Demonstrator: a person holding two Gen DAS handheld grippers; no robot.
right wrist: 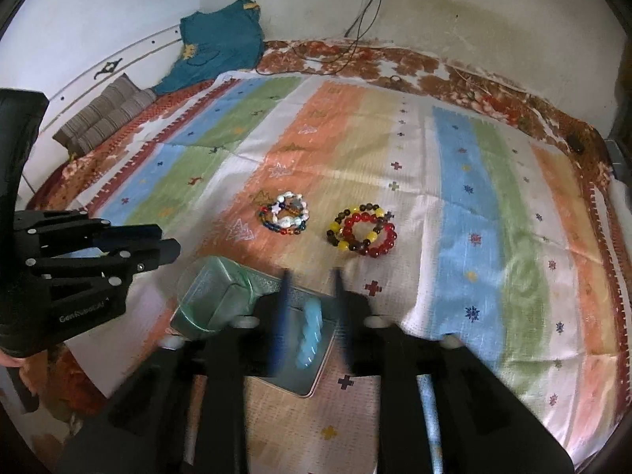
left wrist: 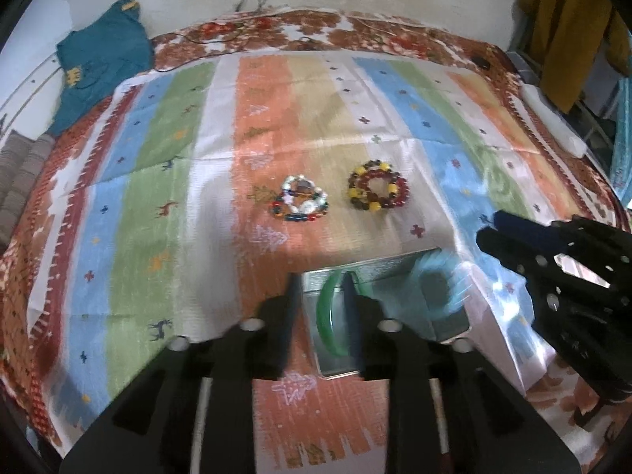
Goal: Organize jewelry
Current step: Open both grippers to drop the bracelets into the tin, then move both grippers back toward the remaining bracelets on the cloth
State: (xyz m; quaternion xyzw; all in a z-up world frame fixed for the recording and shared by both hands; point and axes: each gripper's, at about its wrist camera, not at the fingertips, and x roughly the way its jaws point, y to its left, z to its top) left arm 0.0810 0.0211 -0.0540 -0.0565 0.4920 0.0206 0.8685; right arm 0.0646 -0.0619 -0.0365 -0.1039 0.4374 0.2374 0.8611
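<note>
Now both grippers hang over the metal tray (left wrist: 446,316) at the near edge of the striped cloth (left wrist: 158,197), tilted down. Left gripper (left wrist: 320,288): jaws parted, one finger either side of the green bangle (left wrist: 328,316), which lies in the tray's left half. Pads don't look pressed on it, so released, not gripped. Right gripper (right wrist: 310,288): also parted, straddling the blue bangle (right wrist: 312,335) lying in the tray's right half; again loose, nothing held. Blur on the fingers makes exact contact hard to read.

Prob. reason for the pose: each bangle goes in flat, on its own side, so they don't stack or knock.

Still out on the cloth, toward its middle and well apart from the tray: a white/blue bead bracelet pile (left wrist: 300,199) and, just beside it, a red/yellow bead pile (left wrist: 379,191). Those look like the next pickups; so task approx. half done. Beads are stretchy and coiled, so a pinch may lift only one loop.
</note>
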